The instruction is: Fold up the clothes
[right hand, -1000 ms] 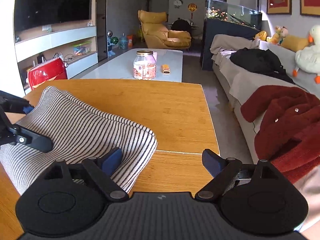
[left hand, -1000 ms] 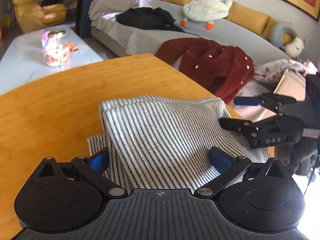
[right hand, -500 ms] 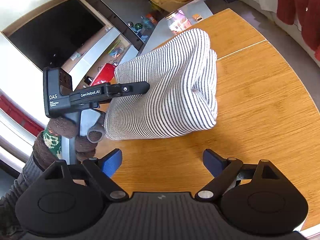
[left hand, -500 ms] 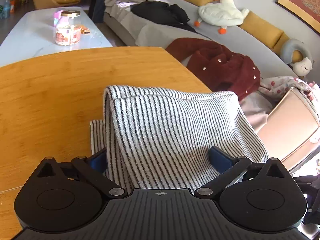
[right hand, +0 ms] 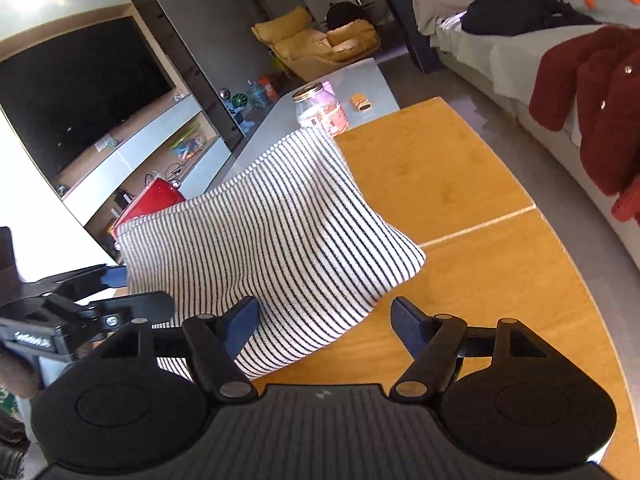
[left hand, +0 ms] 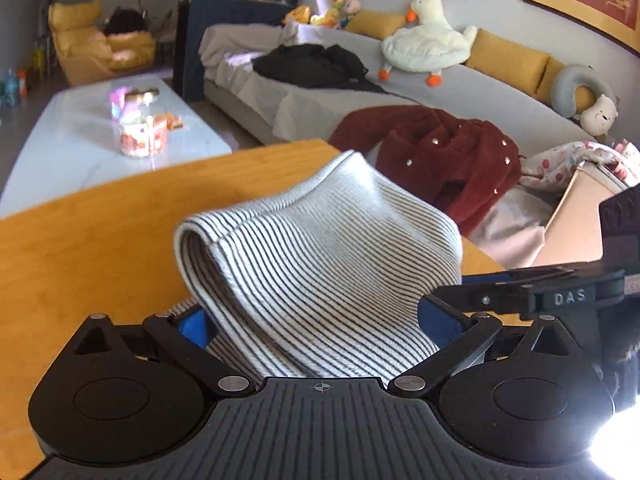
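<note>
Striped knit garment [left hand: 320, 264], already folded into a thick bundle, sits at the near edge of the bamboo table [left hand: 88, 240], humped up because the left gripper [left hand: 316, 324] straddles its near end with fingers spread wide. Just right of it, the right gripper [right hand: 324, 320] is also spread wide, one finger against the cloth, seemingly placed to press or scoop the bundle.

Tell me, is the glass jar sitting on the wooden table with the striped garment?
No, the glass jar stands on the white coffee table beyond the wooden table, apart from the striped garment.
</note>
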`<action>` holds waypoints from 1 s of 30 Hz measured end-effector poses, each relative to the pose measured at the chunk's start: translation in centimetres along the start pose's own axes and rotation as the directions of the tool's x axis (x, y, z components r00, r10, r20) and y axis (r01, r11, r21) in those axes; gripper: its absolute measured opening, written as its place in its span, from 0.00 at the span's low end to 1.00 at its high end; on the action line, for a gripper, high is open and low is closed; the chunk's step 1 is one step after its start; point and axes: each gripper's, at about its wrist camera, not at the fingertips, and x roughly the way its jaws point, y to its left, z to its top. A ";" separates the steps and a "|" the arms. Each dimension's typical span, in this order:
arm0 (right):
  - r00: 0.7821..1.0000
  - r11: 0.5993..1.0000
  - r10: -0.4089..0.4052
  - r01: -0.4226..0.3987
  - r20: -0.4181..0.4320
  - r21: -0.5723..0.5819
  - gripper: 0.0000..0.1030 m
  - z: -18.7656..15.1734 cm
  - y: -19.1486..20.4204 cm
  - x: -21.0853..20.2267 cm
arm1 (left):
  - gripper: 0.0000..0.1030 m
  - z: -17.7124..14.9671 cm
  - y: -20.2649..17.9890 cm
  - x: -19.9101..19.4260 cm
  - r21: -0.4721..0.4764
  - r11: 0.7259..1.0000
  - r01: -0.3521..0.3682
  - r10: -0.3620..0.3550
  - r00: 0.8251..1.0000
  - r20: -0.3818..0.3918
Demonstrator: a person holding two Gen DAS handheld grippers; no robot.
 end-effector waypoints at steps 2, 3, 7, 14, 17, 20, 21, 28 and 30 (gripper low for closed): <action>1.000 0.999 -0.012 0.012 0.004 0.033 0.72 0.8 -0.4 0.5 | 1.00 0.5 0.4 -0.2 -0.001 1.000 -0.028 0.028 0.998 0.048; 1.000 0.999 -0.004 0.003 0.002 0.050 0.72 1.0 -0.4 0.5 | 1.00 0.7 0.9 0.1 -0.024 0.999 -0.025 0.026 0.998 0.056; 0.999 0.994 0.051 -0.049 -0.016 0.101 0.75 0.8 -0.4 0.5 | 1.00 0.4 4.1 3.2 -0.180 0.983 0.027 -0.027 1.000 0.004; 0.993 0.992 0.099 -0.093 -0.065 0.079 0.74 -0.2 0.0 1.4 | 1.00 -1.2 5.7 4.9 -0.257 0.960 0.113 -0.118 0.993 -0.003; 0.993 0.995 0.094 -0.092 -0.067 0.033 0.70 0.4 0.1 1.3 | 1.00 -1.9 4.5 4.7 -0.243 0.955 0.169 -0.182 0.983 -0.032; 0.998 0.998 0.050 -0.052 -0.046 -0.047 0.70 0.6 0.4 0.8 | 1.00 -2.8 2.6 4.2 -0.212 0.957 0.196 -0.209 0.977 -0.039; 0.998 0.997 0.042 -0.045 -0.042 -0.062 0.70 0.6 0.4 0.7 | 1.00 -3.1 1.9 4.0 -0.201 0.958 0.204 -0.217 0.975 -0.043; 1.000 0.987 -0.019 0.019 0.004 -0.161 0.71 1.4 0.1 0.2 | 1.00 -5.5 -4.2 2.0 -0.045 0.973 0.227 -0.231 0.969 -0.092; 1.000 0.986 -0.024 0.025 0.008 -0.165 0.71 1.4 -0.3 0.0 | 1.00 -5.5 -4.5 1.2 -0.079 0.966 0.248 -0.255 0.962 -0.097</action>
